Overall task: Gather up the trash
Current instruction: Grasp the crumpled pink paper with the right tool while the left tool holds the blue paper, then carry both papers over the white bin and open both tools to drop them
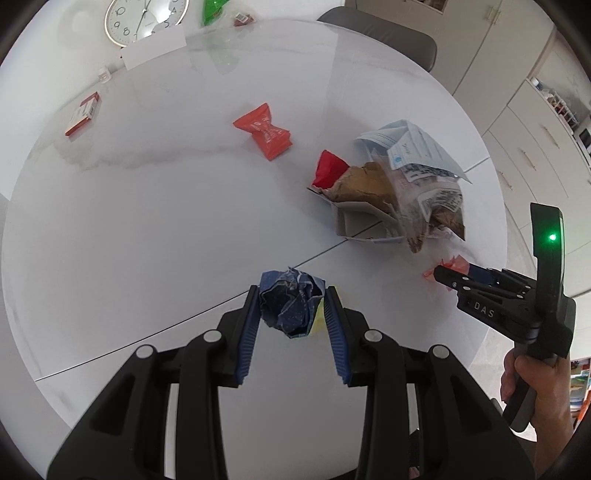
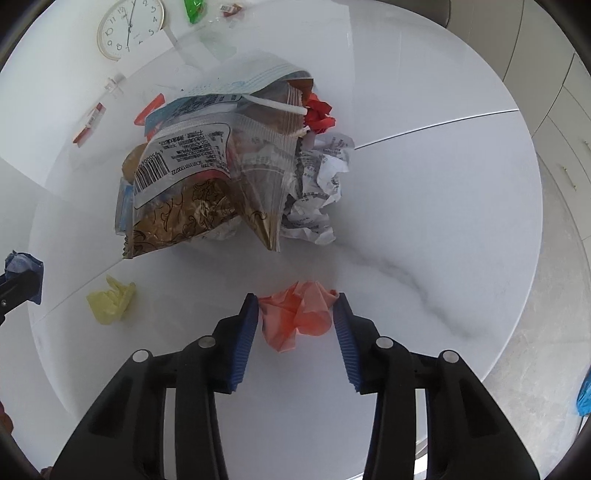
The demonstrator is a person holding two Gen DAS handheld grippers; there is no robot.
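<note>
My left gripper is shut on a crumpled dark blue wrapper just above the white table; a yellow scrap peeks out behind it. My right gripper is shut on a crumpled pink wrapper, also low over the table; it also shows in the left wrist view, with the pink wrapper at its tips. A heap of trash with plastic bags, paper and a face mask lies ahead of the right gripper, and shows in the left view too.
An orange snack packet lies mid-table. A crumpled yellow wrapper lies left of the right gripper. A wall clock, a white card, a red box and green packaging sit at the far edge. A chair stands behind the table.
</note>
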